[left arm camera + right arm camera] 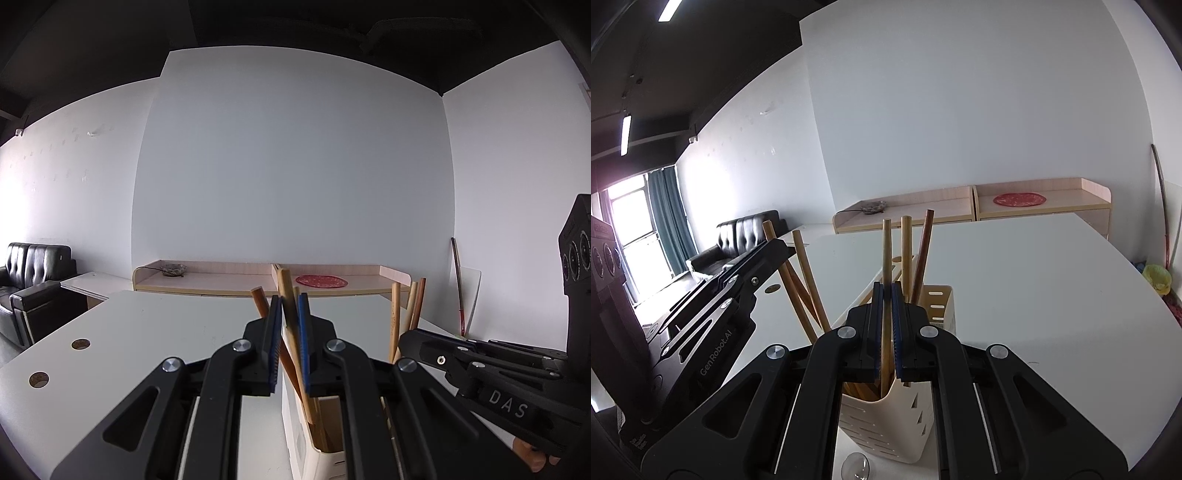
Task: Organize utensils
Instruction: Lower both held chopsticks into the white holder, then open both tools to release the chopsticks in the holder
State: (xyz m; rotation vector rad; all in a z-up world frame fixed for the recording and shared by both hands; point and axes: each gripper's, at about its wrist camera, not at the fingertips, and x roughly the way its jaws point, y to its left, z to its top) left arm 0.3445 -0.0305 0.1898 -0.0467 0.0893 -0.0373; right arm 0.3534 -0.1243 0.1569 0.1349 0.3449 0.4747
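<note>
A cream slotted utensil holder stands on the white table with several wooden sticks upright in it. My right gripper is shut on one light wooden stick just above the holder's rim. Two more sticks lean behind it. My left gripper is shut on another wooden stick that slants down into the holder. In the right wrist view the left gripper reaches in from the left across the leaning sticks. The right gripper shows at the right of the left wrist view.
The white table has two round cable holes near its left edge. A clear rounded object lies just in front of the holder. Beyond the table are a low wooden shelf with a red plate and a black sofa.
</note>
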